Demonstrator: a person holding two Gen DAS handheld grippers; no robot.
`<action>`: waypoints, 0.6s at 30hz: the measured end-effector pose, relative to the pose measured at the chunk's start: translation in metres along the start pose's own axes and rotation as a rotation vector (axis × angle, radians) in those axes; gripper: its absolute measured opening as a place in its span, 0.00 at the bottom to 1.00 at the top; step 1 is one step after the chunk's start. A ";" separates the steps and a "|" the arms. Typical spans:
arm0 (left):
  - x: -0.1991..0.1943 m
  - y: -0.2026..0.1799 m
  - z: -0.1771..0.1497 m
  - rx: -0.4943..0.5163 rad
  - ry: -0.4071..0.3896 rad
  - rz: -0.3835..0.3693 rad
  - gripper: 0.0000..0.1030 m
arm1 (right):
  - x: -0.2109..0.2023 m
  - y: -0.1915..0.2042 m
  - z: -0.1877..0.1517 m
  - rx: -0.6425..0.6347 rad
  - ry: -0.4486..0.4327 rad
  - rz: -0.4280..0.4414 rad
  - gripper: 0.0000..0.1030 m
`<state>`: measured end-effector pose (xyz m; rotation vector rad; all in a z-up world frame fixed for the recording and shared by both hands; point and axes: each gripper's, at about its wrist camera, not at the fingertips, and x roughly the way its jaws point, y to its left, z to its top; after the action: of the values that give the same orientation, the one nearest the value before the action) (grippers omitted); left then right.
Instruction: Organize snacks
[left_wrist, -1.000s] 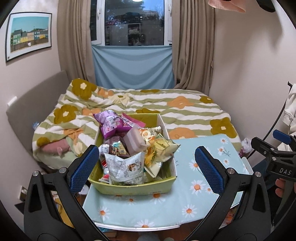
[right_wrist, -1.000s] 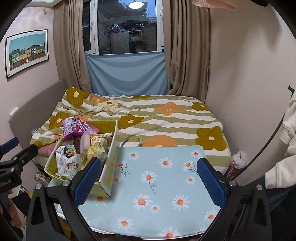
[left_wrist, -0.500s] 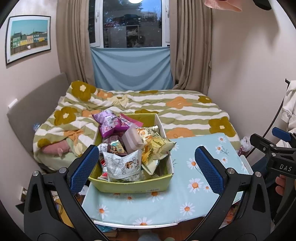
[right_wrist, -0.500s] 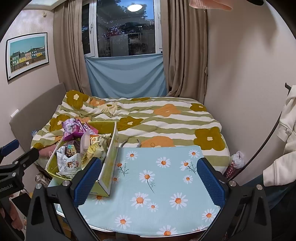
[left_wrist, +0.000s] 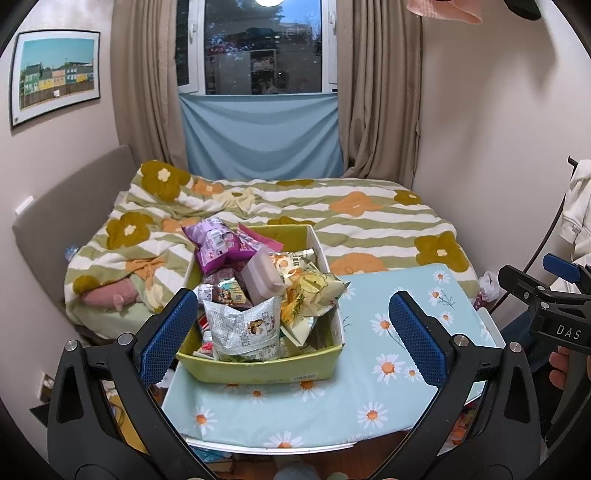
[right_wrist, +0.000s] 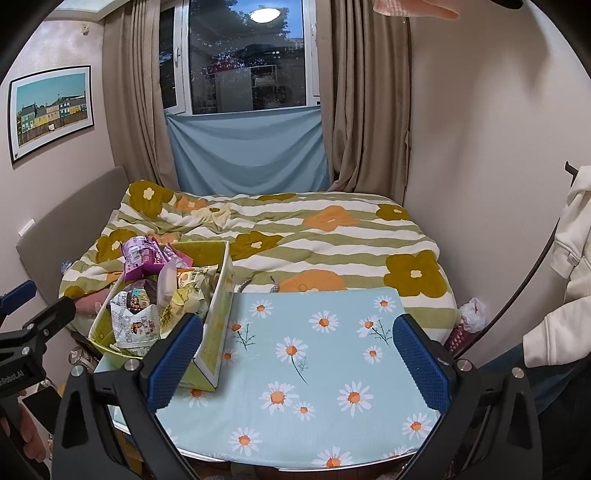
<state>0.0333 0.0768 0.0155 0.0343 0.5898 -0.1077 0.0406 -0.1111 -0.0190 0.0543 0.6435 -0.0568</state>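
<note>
Sitting at the left end of the counter (left_wrist: 388, 373), the yellow-green box (left_wrist: 266, 365) is heaped with snack bags (left_wrist: 242, 326). They all lie in it, with none on the daisy cloth. This fits snacks just gathered, or snacks waiting to be sorted out. The left tool (left_wrist: 291, 328) hangs wide apart and empty, facing the box. The right tool (right_wrist: 295, 354) is wide apart and empty too, over bare cloth.

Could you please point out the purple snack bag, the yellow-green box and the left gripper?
purple snack bag (left_wrist: 216, 245), left wrist view, front face.
yellow-green box (left_wrist: 266, 367), left wrist view, near wall.
left gripper (left_wrist: 291, 334), left wrist view, between fingertips.
</note>
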 end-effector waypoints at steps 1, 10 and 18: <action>0.000 0.000 0.000 -0.001 0.001 -0.002 1.00 | 0.000 0.000 0.000 0.000 0.001 -0.001 0.99; 0.001 -0.002 -0.001 0.004 0.003 -0.005 1.00 | -0.001 0.000 -0.001 0.004 0.000 -0.005 0.99; 0.001 -0.003 -0.001 0.006 0.002 -0.006 1.00 | 0.000 0.000 -0.001 0.005 0.003 -0.007 0.99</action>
<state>0.0327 0.0743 0.0140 0.0382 0.5919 -0.1151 0.0399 -0.1115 -0.0204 0.0569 0.6461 -0.0646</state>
